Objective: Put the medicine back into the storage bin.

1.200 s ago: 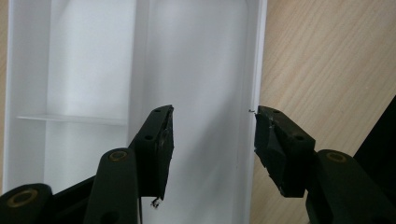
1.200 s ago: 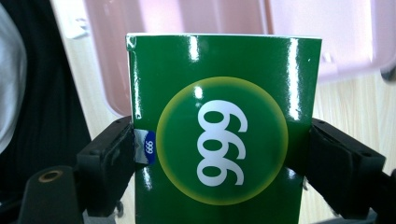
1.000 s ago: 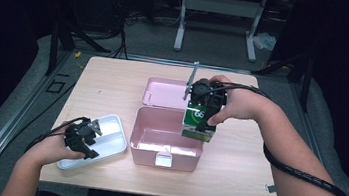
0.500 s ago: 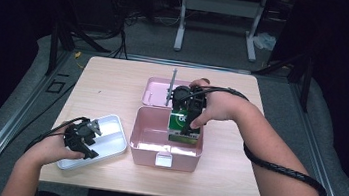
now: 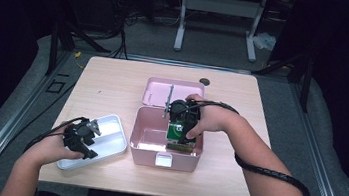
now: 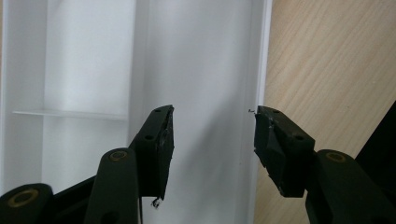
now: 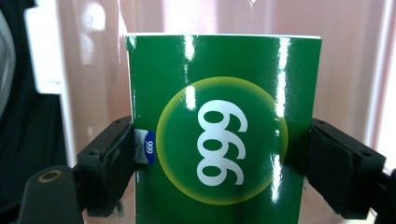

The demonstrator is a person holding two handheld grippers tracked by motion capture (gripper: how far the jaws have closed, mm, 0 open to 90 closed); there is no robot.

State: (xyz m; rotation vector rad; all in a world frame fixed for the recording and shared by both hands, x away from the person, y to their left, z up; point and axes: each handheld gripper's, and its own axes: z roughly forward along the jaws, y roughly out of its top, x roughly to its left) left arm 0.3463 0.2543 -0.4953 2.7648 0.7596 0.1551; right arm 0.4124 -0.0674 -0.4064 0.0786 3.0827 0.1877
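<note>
A dim room with cables and metal frame legs on the floor surrounds a pale wooden counter. Near its front edge, about midway along, sits an open pink box with its lid tipped back toward the far edge. The right gripper reaches down into the box, its jaws clamped on the two narrow sides of a green carton, which hangs inside the box's right part; whether it touches the bottom cannot be told.

The carton looks light and fairly stiff but crushable, with a glossy, likely slippery skin, so a grip across the narrow sides, low enough to avoid the flaps, seems safest.

The left gripper rests over a white tray toward the front left corner, its jaws apart with nothing between them.

The right gripper view shows the carton's face, a yellow-ringed circle with white numerals, and the pink wall behind it, details the high view leaves tiny. The left gripper view shows the tray's dividers and its rim beside bare wood.
</note>
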